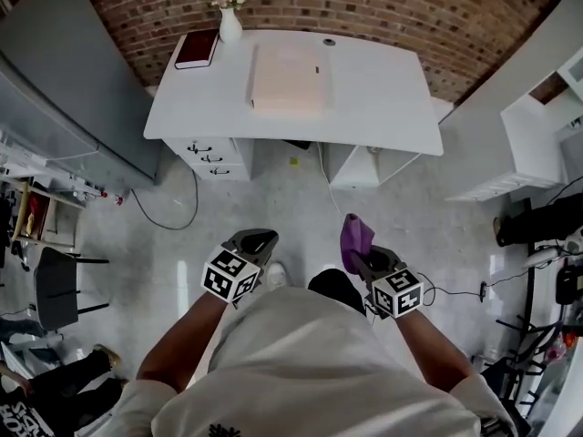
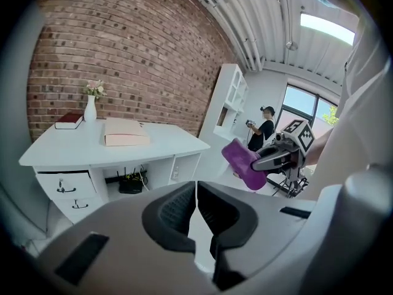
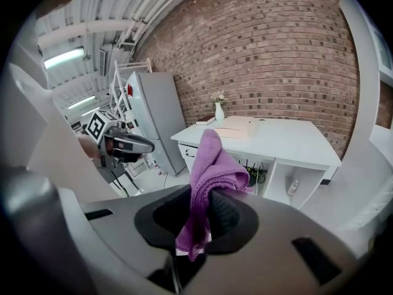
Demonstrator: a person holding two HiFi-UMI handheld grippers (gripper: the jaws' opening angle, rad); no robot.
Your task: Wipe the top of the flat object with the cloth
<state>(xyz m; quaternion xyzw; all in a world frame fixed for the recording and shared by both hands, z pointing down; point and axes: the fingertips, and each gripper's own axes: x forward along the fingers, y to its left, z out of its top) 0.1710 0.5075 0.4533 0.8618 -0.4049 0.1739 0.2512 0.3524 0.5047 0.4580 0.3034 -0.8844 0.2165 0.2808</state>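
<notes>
One white desk [image 1: 383, 98], one flat beige box [image 1: 288, 78], one red book [image 1: 197, 49], one vase [image 1: 230, 25], one purple cloth [image 1: 355, 235], two tongs [image 1: 259, 240] [image 1: 364, 260].

Bright, even light; fisheye bending and dark corners

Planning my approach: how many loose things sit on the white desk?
3: a dark red book at the back left corner, a white vase beside it, and the flat beige object in the middle. None seems hidden.

I see the purple cloth [image 3: 212, 165] bunched and upright, pinched in the right gripper [image 3: 198, 219]. The flat object [image 1: 288, 78] is a pale beige slab lying flat on the white desk [image 1: 383, 89], well apart from the cloth.
</notes>
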